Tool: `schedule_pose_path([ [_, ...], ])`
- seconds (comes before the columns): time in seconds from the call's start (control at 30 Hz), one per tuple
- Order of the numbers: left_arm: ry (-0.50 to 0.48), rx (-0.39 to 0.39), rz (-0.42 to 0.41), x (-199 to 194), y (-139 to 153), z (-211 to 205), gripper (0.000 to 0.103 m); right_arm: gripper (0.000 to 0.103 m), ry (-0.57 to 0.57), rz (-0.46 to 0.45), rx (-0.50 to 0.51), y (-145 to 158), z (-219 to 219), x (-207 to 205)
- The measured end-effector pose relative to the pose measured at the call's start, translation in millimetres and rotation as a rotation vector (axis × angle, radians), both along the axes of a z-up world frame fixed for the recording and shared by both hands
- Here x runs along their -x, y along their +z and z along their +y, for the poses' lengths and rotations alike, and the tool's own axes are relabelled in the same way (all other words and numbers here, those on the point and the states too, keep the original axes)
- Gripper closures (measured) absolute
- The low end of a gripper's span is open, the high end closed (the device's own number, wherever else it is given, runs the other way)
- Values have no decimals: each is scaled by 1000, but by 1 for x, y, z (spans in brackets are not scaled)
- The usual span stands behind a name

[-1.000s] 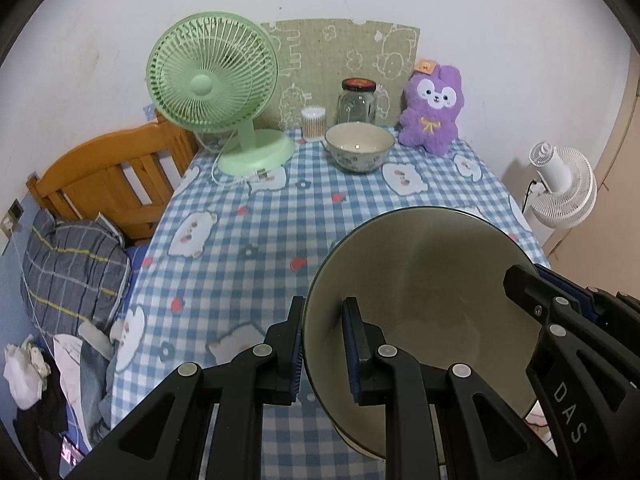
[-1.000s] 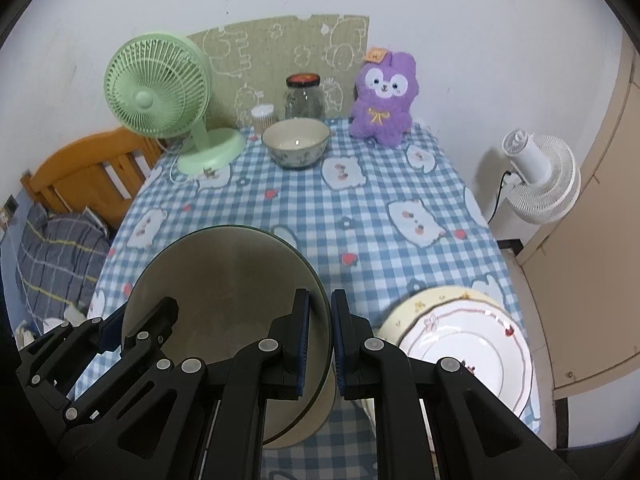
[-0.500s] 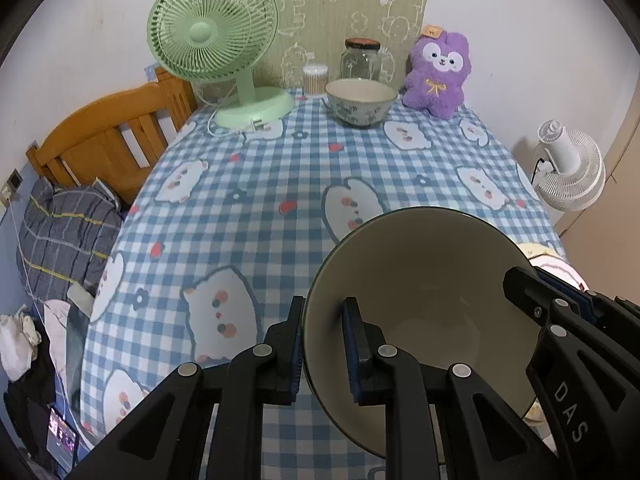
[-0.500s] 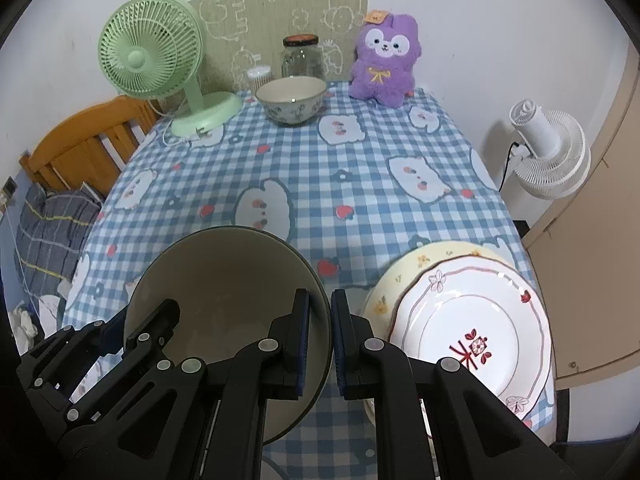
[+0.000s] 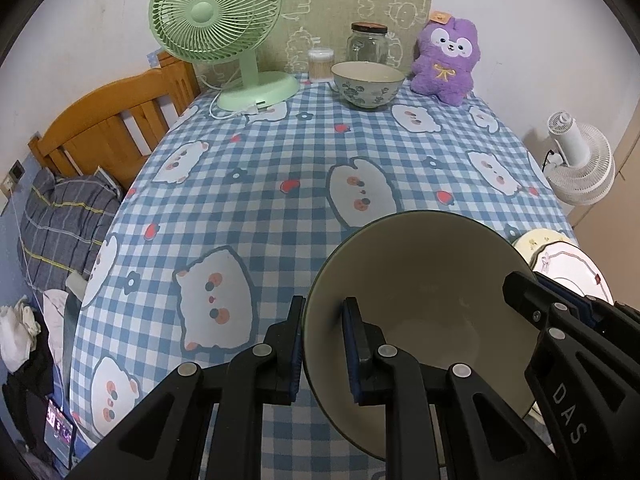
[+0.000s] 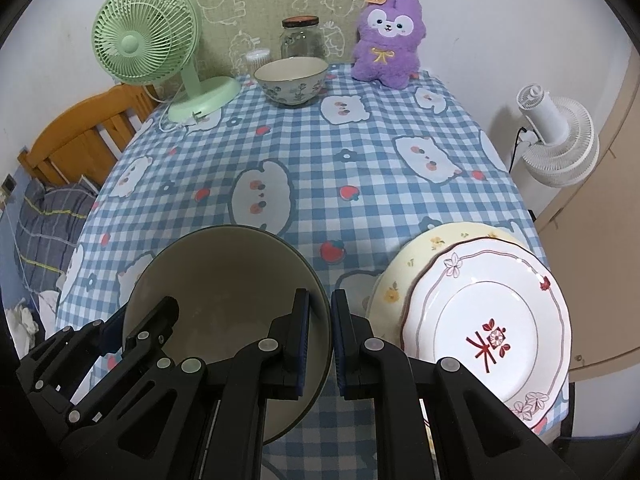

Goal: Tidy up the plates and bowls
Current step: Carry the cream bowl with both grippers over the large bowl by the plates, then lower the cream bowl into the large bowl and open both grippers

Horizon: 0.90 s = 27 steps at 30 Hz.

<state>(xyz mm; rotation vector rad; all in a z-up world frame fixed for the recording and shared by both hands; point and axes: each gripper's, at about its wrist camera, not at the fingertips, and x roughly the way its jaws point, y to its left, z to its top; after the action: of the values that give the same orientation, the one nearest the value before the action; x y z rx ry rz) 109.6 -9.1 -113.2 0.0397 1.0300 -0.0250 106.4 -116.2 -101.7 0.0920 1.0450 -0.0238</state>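
A large grey-green bowl (image 5: 420, 292) (image 6: 224, 276) hangs just above the near part of the checked table (image 5: 280, 152) (image 6: 360, 152), held by both grippers. My left gripper (image 5: 322, 344) is shut on its left rim, one finger outside and one inside. The right gripper (image 6: 320, 336) is shut on the opposite rim. To the right of the bowl a white plate (image 6: 492, 320) with a red mark lies on a pale yellow plate (image 6: 420, 248). A small floral bowl (image 5: 368, 84) (image 6: 291, 80) stands at the far end.
At the far edge stand a green desk fan (image 5: 224, 24), a glass jar (image 5: 368, 42), a small cotton-swab pot (image 5: 320, 64) and a purple plush toy (image 5: 446, 60). A wooden bed frame (image 5: 108, 128) is left of the table, a white floor fan (image 6: 556, 136) right.
Both grippers have sunk toward the table with the bowl still held between them. The stacked plates now show more fully at the right.
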Motion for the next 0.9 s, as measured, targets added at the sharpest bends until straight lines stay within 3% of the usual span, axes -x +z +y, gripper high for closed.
schedule_pose_path([
  [0.17,0,-15,-1,-3,-5,3,88,89,2,20,-2,-7,4,-5],
  [0.3,7,14,52,-7,-17,8,88,89,6,22,8,-12,6,-5],
  [0.63,-21,11,40,-8,-17,5,87,88,1,24,9,-13,6,-7],
  [0.9,-57,28,43,-7,-14,3,66,86,27,28,-9,-11,4,-8],
])
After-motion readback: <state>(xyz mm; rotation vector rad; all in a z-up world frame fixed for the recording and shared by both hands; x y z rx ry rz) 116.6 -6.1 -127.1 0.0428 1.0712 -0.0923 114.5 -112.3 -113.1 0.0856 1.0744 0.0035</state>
